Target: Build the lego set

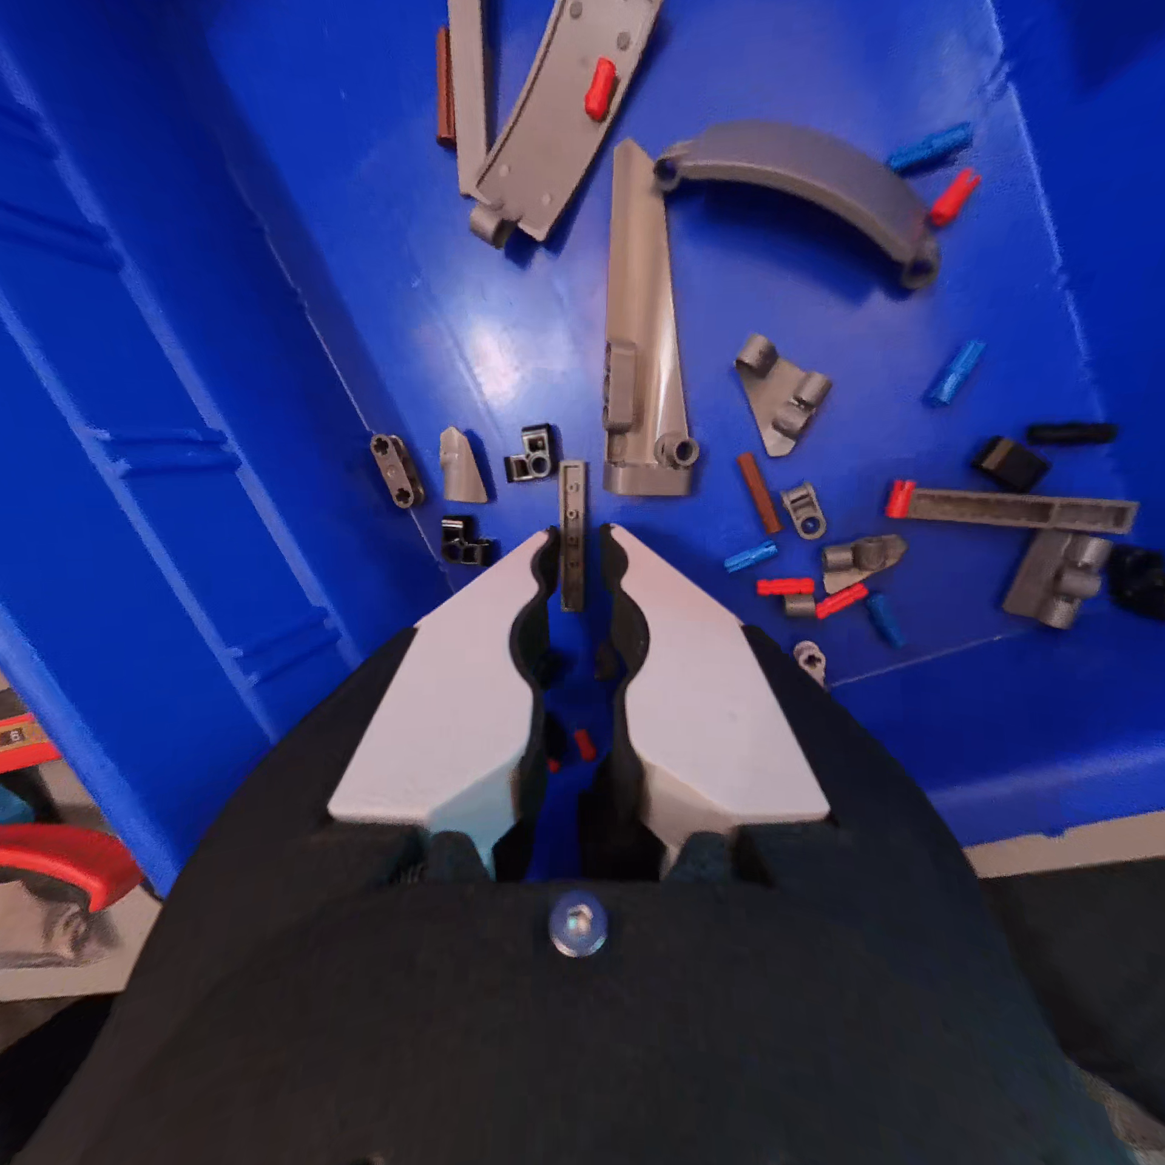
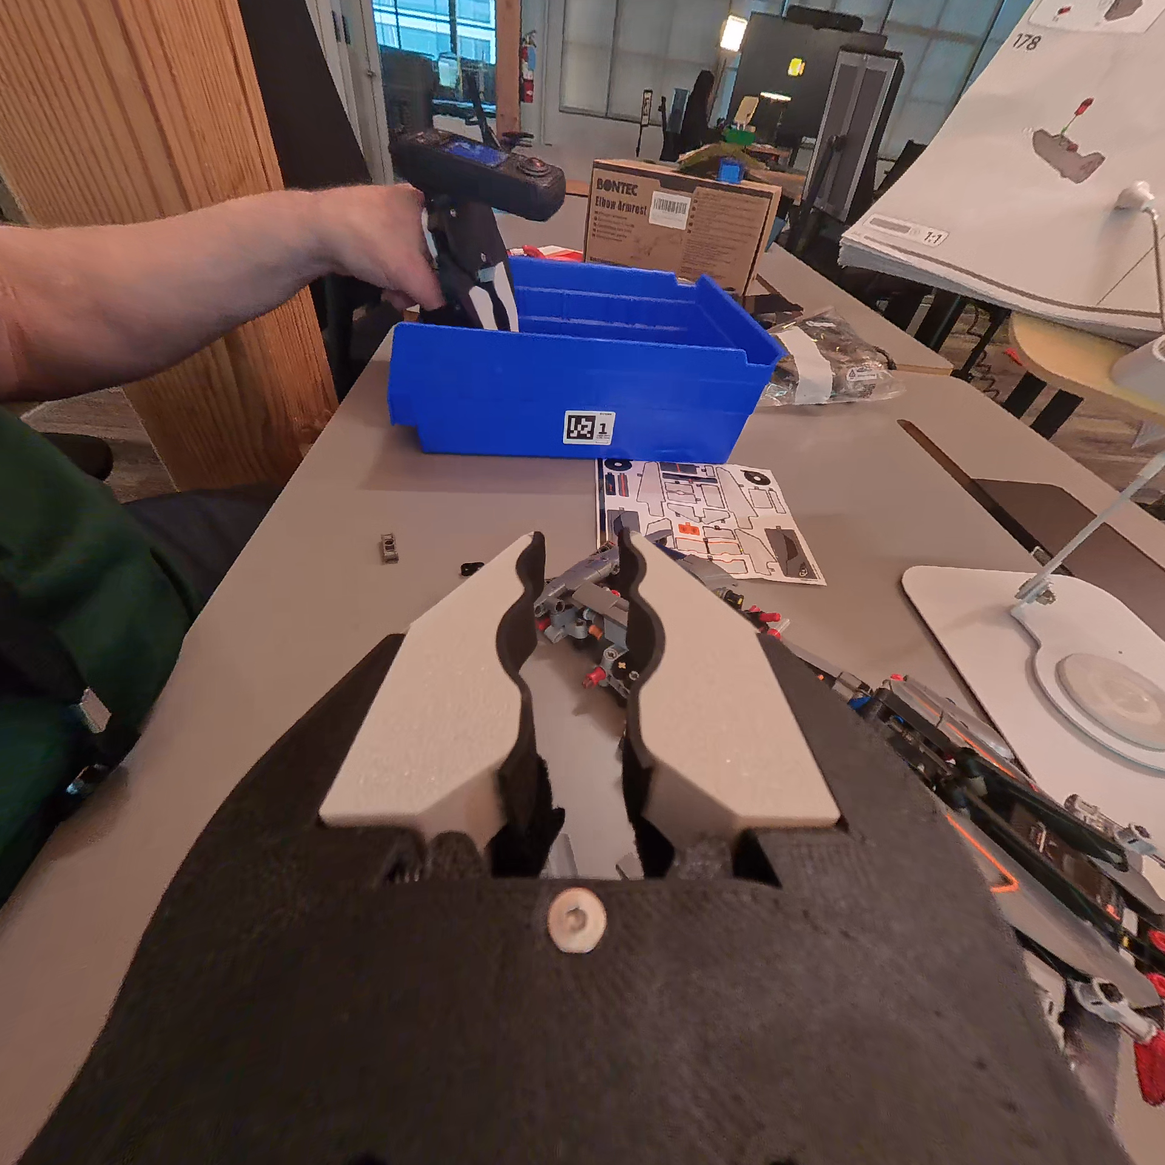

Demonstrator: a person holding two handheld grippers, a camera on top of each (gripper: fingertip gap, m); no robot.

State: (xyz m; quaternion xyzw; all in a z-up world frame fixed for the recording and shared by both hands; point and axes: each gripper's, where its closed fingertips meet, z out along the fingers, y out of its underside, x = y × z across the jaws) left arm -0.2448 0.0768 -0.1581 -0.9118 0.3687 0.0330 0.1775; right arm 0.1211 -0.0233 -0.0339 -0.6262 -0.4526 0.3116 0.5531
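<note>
While sorting through the blue plastic bin (image 1: 315,315) | left gripper (image 1: 577,536) is straddling a thin grey strip (image 1: 572,536), jaws parted | right gripper (image 2: 580,548) is idling, jaws apart, empty.

R gripper (image 2: 581,547) fingers apart | over lego assembly (image 2: 586,614) | blue bin (image 2: 567,391) behind

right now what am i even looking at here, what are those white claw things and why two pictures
Each picture comes from a camera mounted on a hand-held gripper; a person holds one per hand. The left gripper reaches down into a blue bin of loose lego parts, its jaws apart around a thin grey strip; whether it grips is unclear. The right gripper hovers open over a grey table, above a partly built lego model. A sticker sheet lies nearby.
</note>
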